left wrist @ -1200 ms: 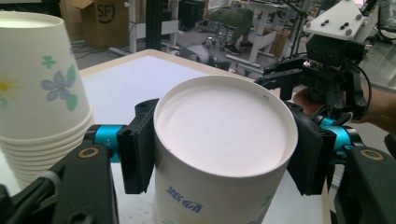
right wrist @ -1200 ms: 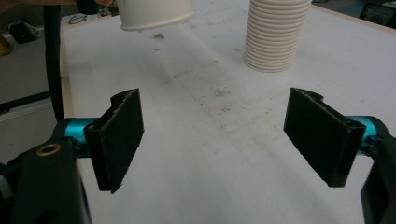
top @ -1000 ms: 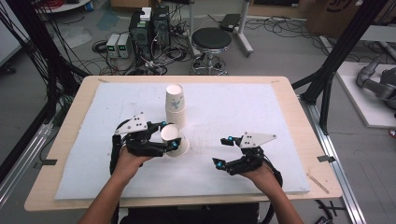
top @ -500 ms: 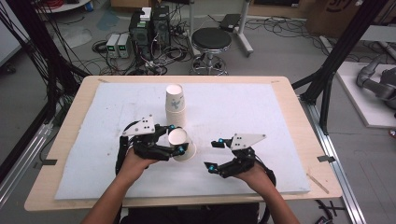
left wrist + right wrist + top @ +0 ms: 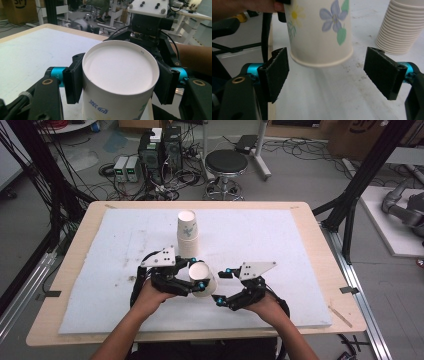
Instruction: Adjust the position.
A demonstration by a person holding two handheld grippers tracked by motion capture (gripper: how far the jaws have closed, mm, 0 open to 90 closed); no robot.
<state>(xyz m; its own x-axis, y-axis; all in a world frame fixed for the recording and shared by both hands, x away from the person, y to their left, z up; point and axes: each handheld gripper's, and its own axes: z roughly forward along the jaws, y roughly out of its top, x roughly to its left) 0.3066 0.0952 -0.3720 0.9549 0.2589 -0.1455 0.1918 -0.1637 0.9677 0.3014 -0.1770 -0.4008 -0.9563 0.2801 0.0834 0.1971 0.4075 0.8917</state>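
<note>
**Cup handover, right tongs lining up on the rim**

High view: white foam sheet [image 5: 300, 250] over a wooden table [image 5: 320, 245], cluttered lab floor with a stool [image 5: 226, 162] behind. Left gripper [image 5: 196, 281] is clamped on a paper cup [image 5: 202, 279], held just off the sheet near the front edge, tipped with its open rim toward the right gripper [image 5: 223, 285]. Stack of cups [image 5: 187, 234] stands upright just behind the left hand. Right tongs spread wide, nothing between them, tips just beside the cup's rim.

Left gripper view: both pads press the cup's [image 5: 120, 82] side wall a little below its closed base, which faces the camera. Grip looks square and not crushing the wall. Right gripper's body and plate sit directly behind the cup.

Right gripper view: flower-printed cup [image 5: 319, 32] hangs ahead of the open pads [image 5: 276, 72], rim down toward the lens, roughly centred between them but slightly left; the frame is a bit blurred, so exact offset is hard to call. Stack [image 5: 402, 27] at upper right, apart from the cup.

To do this step well: probably a handover or a two-handed grasp. Centre the cup between the right pads first, push in past the rolled rim, close softly on the wall so it doesn't fold. Left should hold steady until right has it.
</note>
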